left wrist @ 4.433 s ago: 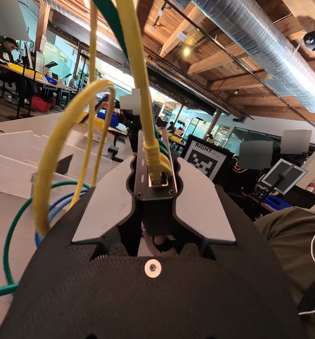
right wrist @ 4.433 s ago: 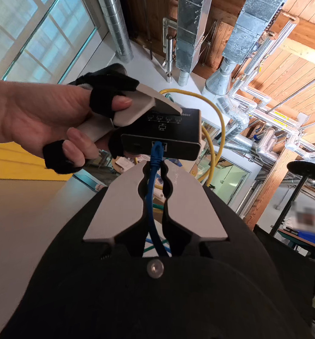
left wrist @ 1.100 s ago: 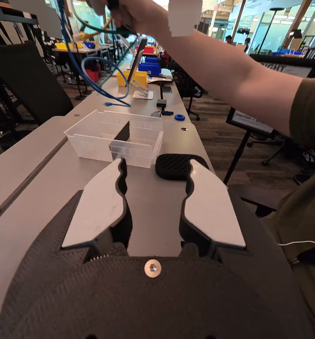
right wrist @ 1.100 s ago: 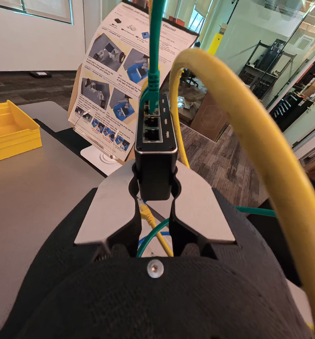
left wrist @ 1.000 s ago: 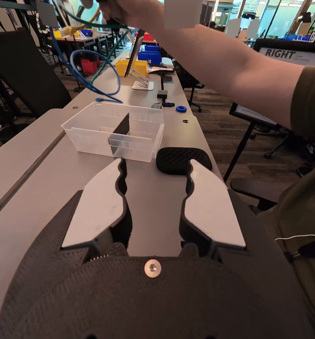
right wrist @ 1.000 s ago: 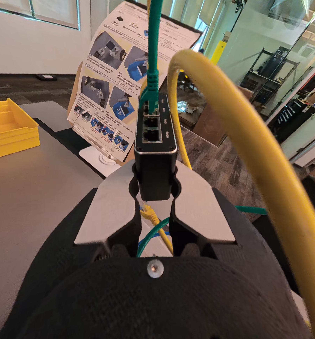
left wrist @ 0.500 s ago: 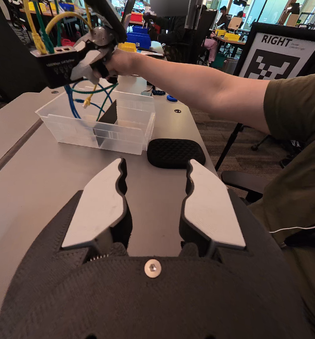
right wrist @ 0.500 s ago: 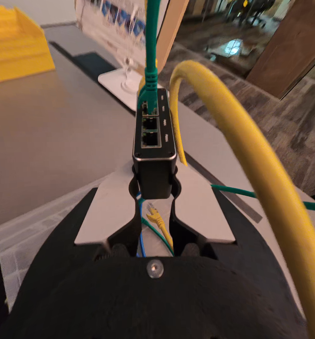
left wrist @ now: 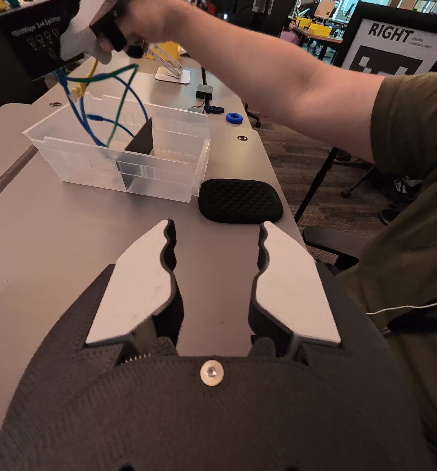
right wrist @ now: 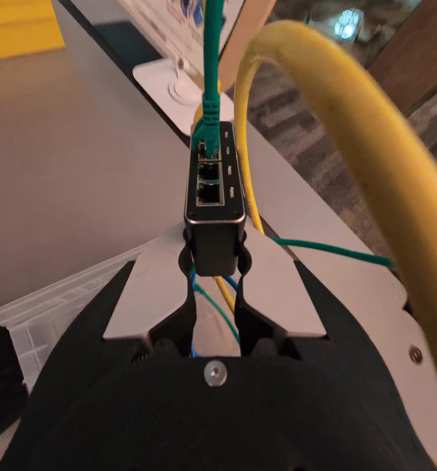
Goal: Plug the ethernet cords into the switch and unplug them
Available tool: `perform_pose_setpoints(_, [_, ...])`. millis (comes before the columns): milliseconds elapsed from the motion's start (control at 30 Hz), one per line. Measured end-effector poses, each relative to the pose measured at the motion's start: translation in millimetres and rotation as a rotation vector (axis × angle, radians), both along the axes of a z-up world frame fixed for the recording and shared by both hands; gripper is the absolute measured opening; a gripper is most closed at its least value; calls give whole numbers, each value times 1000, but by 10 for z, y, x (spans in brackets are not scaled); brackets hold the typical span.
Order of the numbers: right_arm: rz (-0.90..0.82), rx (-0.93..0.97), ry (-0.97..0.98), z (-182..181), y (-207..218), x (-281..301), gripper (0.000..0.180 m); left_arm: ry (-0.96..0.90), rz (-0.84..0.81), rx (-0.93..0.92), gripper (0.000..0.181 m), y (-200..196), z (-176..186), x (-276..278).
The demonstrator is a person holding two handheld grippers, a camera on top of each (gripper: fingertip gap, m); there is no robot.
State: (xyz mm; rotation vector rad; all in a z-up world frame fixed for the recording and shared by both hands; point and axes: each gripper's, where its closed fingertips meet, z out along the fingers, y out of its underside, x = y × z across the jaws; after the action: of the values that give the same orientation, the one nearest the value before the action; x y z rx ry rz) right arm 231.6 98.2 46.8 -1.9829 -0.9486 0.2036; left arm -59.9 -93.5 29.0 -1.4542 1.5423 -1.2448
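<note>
My right gripper (right wrist: 214, 237) is shut on the near end of the black switch (right wrist: 214, 216) and holds it in the air. A green cord (right wrist: 211, 102) is plugged into a far port. A thick yellow cord (right wrist: 339, 114) loops past on the right. The two nearest ports (right wrist: 209, 196) are empty. In the left wrist view the switch (left wrist: 21, 38) hangs at the top left over the clear bin (left wrist: 161, 173). Blue (left wrist: 85, 127) and green (left wrist: 120, 102) cords and a loose yellow plug (left wrist: 78, 89) dangle into the bin. My left gripper (left wrist: 216, 224) is open and empty over the grey table.
A black textured pad (left wrist: 240, 201) lies right of the bin. A blue ring (left wrist: 234, 117) and a small black box (left wrist: 204, 89) lie farther back. A sign stand's white base (right wrist: 166, 84) and a yellow tray (right wrist: 16, 25) are beyond the switch. The person's arm (left wrist: 276, 84) crosses above the table. About 35 cm separates my left fingertips from my right.
The left gripper let go of the switch and now sits open. The right gripper now holds it and has brought it down over the bin's left compartment. The cords now hang into the bin.
</note>
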Motion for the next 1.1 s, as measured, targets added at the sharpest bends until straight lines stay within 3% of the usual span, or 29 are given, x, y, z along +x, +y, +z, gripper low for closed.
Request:
perform_pose_setpoints(200, [-146,-245,-51,12,12,68,33,7,-1,-1,62,1,-18,8])
perform_pose_setpoints(333, [-198,-256,8,-100,81,49,33,6,-4,-1,62,-10,-13,10])
perform_pose_setpoints(467, [-395,-249,173,-310,202,145,33,0,-16,-4,62,-44,-1,21])
perform_pose_setpoints(900, [-689,-180,734,-629,202,243,33,22,-61,-1,62,-194,-61,114])
perform_pose_setpoints(1033, [-648,-164,715,-833,247,180,33,20,-2,15,57,-128,-57,151])
perform_pose_setpoints(1100, [-635,-171,681,-926,265,143,33,102,145,109,57,113,-171,127])
